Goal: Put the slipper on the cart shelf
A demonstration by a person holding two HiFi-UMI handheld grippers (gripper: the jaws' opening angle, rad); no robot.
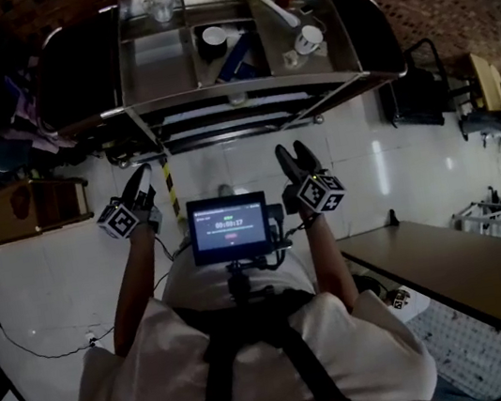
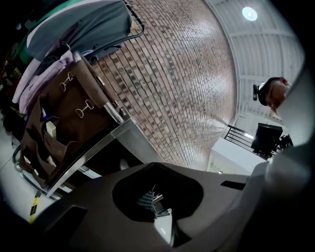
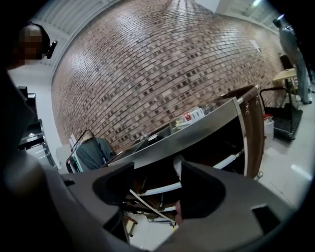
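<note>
one cart (image 1: 158, 72) fills the top of the head view. its steel top tray overhangs the dark lower shelves (image 1: 238, 123), and that shadow is the main hazard. no slipper can be made out on those shelves, on the white floor (image 1: 226, 166) or in either tool. this fits a slipper yet to be fetched as well as one already tucked out of sight under the tray. a pale shape low in the cart, seen from the right gripper view, is too dim to name.

one brown surface (image 1: 453, 275) stands well apart at the right. any reach under the overhang could knock the steel rim and rattle the crockery above. a soft slipper pinched by narrow jaws might sag and drop.

two tools: the left hand-held gripper (image 1: 142, 172) has its jaws closed together on nothing i can see. the right hand-held gripper (image 1: 292, 150) has its jaws spread with only the cart showing between them. both sit just short of the cart.

one chest screen (image 1: 228, 227). one loose cable (image 1: 28, 351) trails on the floor and could catch a foot. two white cups (image 1: 213, 35) and one clear glass (image 1: 161, 5) sit in the tray.
</note>
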